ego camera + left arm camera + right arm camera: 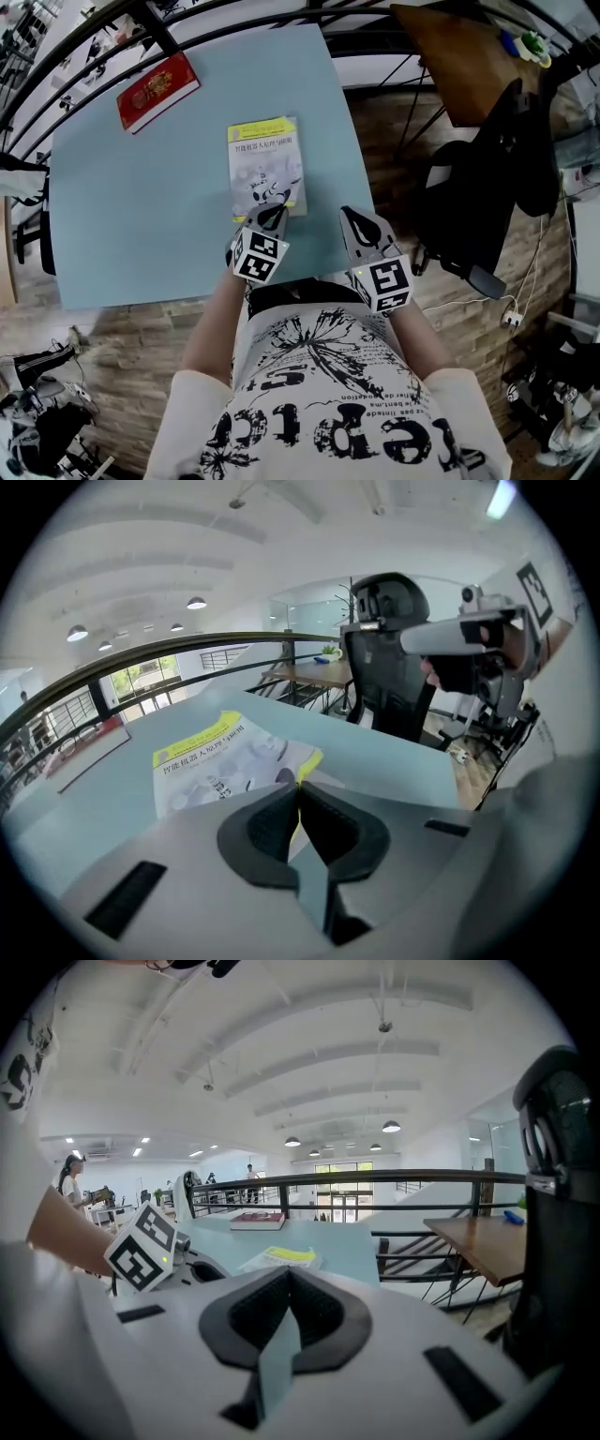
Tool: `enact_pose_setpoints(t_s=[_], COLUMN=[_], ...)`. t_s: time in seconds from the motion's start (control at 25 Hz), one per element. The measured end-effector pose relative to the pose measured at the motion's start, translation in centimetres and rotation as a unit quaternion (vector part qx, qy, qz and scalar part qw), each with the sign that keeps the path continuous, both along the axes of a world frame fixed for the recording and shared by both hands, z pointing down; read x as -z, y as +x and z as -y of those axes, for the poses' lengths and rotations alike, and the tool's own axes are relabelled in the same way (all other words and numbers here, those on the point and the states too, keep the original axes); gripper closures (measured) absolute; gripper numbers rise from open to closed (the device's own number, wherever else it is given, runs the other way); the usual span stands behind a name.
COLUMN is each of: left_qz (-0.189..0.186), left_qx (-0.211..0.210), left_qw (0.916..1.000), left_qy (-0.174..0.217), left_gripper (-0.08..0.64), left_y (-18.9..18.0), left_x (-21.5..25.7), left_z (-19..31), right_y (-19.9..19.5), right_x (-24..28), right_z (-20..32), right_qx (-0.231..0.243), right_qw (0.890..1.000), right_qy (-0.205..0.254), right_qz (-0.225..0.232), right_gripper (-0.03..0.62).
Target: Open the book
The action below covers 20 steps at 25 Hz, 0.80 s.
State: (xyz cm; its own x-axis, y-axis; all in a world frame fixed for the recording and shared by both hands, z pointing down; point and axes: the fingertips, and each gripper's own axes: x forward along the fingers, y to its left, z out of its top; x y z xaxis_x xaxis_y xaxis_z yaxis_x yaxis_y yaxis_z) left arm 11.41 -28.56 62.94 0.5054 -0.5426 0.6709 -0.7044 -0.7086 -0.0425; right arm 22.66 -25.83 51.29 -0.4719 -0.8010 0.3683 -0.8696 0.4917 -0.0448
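A thin book (265, 164) with a white and yellow cover lies on the light blue table (141, 216), near its front edge. My left gripper (272, 217) sits at the book's near right corner. In the left gripper view the jaws (298, 794) are shut, with the yellow edge of the cover (225, 761) pinched between the pads and that corner slightly raised. My right gripper (361, 225) hovers to the right of the book, just above the table, shut with nothing in it (286, 1279). From the right gripper view the book (278, 1258) lies flat ahead.
A red book (157, 91) lies at the table's far left corner. A black office chair (497, 187) stands on the wooden floor to the right, with a brown table (459, 56) behind it. A black railing runs past the table's far side.
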Motion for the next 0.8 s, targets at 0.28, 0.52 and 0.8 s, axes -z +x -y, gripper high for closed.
enact_pose_setpoints(t_s=[0.28, 0.52, 0.8], left_qz=[-0.031, -0.055, -0.067], left_qx=[0.032, 0.076, 0.124], left_qw=[0.9987, 0.9943, 0.9881], left_qy=[0.023, 0.051, 0.060], left_gripper=[0.538, 0.537, 0.535], left_y=[-3.2, -8.3, -15.2], left_x=[3.5, 6.3, 7.3], left_z=[0.0, -0.3, -0.9], right_y=[-3.1, -7.0, -12.3], right_x=[1.3, 2.6, 3.7], right_z=[0.3, 0.2, -0.1], right_qx=[0.014, 0.023, 0.041], right_qw=[1.000, 1.000, 0.999], right_qy=[0.007, 0.017, 0.026], right_qz=[-0.005, -0.004, -0.003], right_gripper=[0.581, 0.581, 0.581])
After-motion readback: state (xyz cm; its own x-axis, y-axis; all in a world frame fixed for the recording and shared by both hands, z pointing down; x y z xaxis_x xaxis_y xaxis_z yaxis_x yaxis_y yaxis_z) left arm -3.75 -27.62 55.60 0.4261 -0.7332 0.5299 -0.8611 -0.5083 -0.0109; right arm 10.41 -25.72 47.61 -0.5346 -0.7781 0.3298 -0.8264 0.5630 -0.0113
